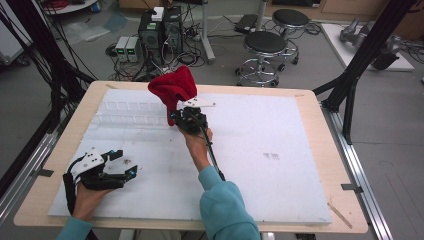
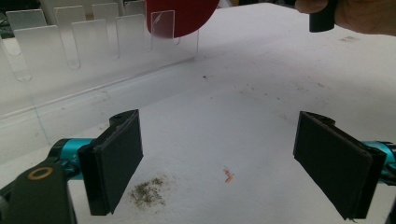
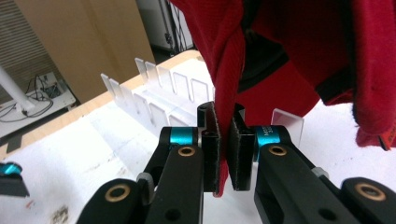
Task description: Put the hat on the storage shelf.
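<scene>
While the right claw [image 3: 223,149] stands raised over the bench [image 1: 300,107], its jaws are pinched tight on a fold of the red cloth [image 3: 299,60], which bunches just above them. Well apart, the left claw [image 2: 219,163] gapes wide and empty, with the clear slotted rack [image 2: 70,46] beyond it.

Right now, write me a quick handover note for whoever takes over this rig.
Right gripper: shut on a fold of the red cloth, holding it up above the far middle of the white board.
Left gripper: open, holding nothing, low over the board's near left corner.
Clear slotted rack: on the board's far left, just beside the hanging cloth.
Done: cloth picked up off the board.
Left: probably placing the cloth, perhaps on the rack; the left gripper is free to help.
</scene>
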{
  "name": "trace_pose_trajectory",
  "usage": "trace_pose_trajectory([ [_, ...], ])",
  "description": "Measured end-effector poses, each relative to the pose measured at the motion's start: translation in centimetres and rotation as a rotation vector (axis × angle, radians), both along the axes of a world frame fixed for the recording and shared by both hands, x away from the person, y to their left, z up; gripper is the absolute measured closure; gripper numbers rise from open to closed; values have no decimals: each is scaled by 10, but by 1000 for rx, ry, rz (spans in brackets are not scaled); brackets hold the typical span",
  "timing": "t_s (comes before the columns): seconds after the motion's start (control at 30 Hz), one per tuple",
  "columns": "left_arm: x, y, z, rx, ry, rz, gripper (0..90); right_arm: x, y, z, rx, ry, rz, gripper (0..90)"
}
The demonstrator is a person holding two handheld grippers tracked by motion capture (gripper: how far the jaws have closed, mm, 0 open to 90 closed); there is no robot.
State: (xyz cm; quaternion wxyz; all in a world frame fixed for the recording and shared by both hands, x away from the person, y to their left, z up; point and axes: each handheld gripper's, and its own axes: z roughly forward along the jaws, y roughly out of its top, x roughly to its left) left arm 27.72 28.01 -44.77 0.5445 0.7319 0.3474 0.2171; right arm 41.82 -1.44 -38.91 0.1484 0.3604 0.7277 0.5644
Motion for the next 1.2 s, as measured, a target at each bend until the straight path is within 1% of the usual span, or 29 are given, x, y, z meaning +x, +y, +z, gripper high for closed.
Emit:
trace_pose_trajectory([
  [0.47,-1,0,0,3,-12,0,162,-8,0,-6,-68,-7,23,854],
  [0.7,-2,0,0,2,-15,-1,162,-10,-1,-8,-72,4,36,836],
  [0.8,-2,0,0,0,-15,0,162,-10,-2,-9,-87,4,30,832],
  [0.97,-2,0,0,-2,-17,0,162,-11,-4,-10,-89,10,33,821],
  [1.03,-2,0,0,-4,-17,0,162,-11,-3,-10,-92,9,37,783],
  [1.07,-2,0,0,-5,-17,0,162,-11,-3,-10,-96,7,40,738],
  [1.17,-2,0,0,-5,-15,2,162,-13,-3,-10,-100,11,43,650],
  [1.2,-2,1,0,-4,-16,2,162,-15,-3,-10,-100,7,39,607],
])
